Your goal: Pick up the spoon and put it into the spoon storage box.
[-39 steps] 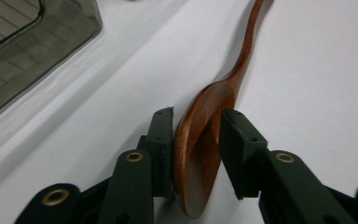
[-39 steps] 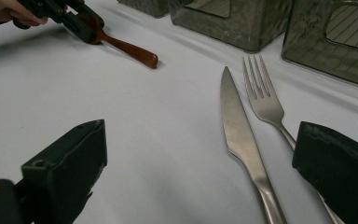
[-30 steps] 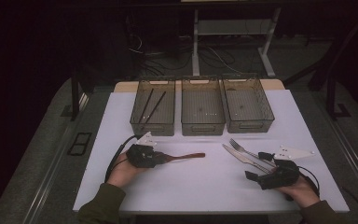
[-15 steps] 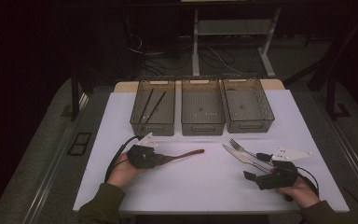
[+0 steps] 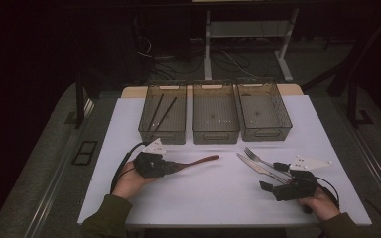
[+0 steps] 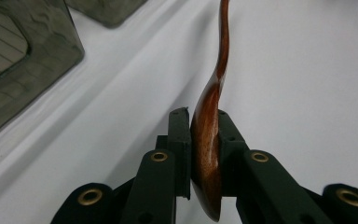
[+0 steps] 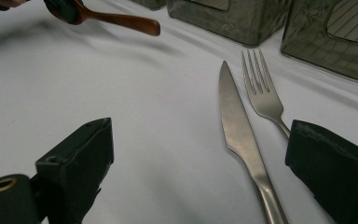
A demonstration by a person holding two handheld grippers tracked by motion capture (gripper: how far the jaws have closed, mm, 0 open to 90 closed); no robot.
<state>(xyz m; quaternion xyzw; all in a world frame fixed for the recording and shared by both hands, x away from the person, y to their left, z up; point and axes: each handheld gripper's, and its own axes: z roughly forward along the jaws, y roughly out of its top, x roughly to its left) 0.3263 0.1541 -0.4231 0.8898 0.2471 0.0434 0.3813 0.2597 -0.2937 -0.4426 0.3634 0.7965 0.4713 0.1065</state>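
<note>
A dark wooden spoon [image 5: 198,161] lies at the left of the white table, handle pointing right. My left gripper [image 5: 171,167] is shut on its bowl; its jaws have just been closing, and both pads press the bowl [image 6: 207,154] from either side. At the right lie a steel knife [image 5: 253,166] and a fork [image 5: 258,157], side by side. My right gripper [image 5: 273,177] stands open at their handles and its jaws have just been closing slightly. In the right gripper view the knife [image 7: 235,121] runs between the jaws untouched, and the fork [image 7: 261,91] passes by the right jaw.
Three smoky plastic bins [image 5: 162,133] [image 5: 216,135] [image 5: 267,133] stand in a row at the back. The left one holds two dark chopsticks [image 5: 161,111]. The white table cover [image 5: 213,198] ends just in front of the person's hands.
The left jaws have drawn in onto the spoon's bowl. Both hands stay about where they were, and the knife and fork have not moved.
</note>
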